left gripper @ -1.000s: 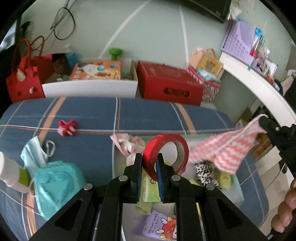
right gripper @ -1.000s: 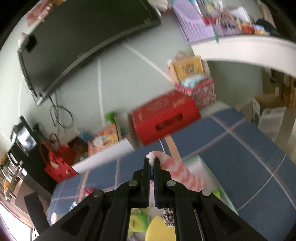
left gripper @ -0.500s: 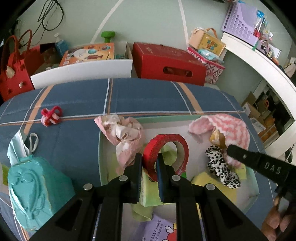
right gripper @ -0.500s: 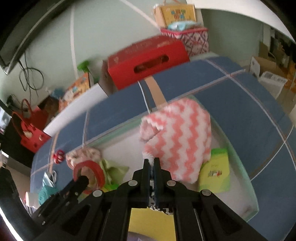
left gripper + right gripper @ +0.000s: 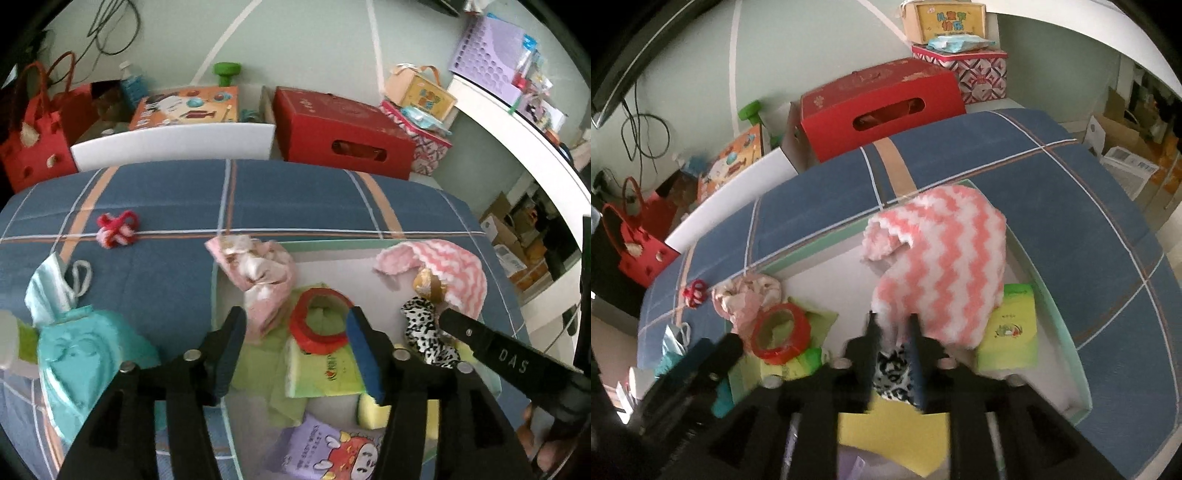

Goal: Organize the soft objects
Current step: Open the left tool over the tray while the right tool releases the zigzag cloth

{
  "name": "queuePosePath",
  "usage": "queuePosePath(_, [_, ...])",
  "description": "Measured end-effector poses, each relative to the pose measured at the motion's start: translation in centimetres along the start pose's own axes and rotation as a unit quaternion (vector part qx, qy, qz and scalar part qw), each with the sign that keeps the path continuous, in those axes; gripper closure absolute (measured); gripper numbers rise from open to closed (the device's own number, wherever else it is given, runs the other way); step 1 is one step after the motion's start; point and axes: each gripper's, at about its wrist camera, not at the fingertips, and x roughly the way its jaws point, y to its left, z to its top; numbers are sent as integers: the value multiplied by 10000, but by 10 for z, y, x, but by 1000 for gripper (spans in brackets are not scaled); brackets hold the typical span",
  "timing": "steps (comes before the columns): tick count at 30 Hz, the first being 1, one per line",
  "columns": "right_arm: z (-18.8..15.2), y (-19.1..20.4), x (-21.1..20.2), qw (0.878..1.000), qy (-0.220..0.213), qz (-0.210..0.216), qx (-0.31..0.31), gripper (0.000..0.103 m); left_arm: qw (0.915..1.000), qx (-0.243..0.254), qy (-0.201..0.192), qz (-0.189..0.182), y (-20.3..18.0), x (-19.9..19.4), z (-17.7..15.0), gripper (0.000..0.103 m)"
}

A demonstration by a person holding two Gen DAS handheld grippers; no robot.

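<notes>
My left gripper [image 5: 295, 328] has its jaws opening, and the red tape roll [image 5: 319, 321] lies free between the fingertips on a green tissue pack inside the mint-rimmed tray [image 5: 332, 243]. A pink-and-white zigzag cloth [image 5: 945, 266] is spread over the tray's far right part. My right gripper [image 5: 894, 328] hangs just over the cloth's near edge with its jaws opening; that edge sits loosely between the fingers and the pads do not press on it. In the left wrist view the same cloth [image 5: 443, 266] lies beyond the right gripper's finger [image 5: 480, 343].
The tray [image 5: 1063, 332] also holds a crumpled pink satin cloth [image 5: 258, 273], a leopard scrunchie [image 5: 428, 332], a yellow sponge and a purple wipes pack [image 5: 332, 454]. On the blue plaid bedspread to the left lie a teal pouch [image 5: 85, 358], a face mask [image 5: 51, 284] and a red-pink knot [image 5: 116, 227].
The left gripper opened and the tape roll dropped flat into the tray. The right gripper came down with the zigzag cloth, laid it in the tray and parted its jaws.
</notes>
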Motion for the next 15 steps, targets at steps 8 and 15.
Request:
queuePosePath(8, [-3, 6, -4, 9993, 82, -280, -249, 43, 9986, -184, 169, 473, 17, -6, 1, 31])
queuePosePath(15, [-4, 6, -3, 9990, 159, -333, -264, 32, 9973, -120, 22, 729, 19, -18, 1, 25])
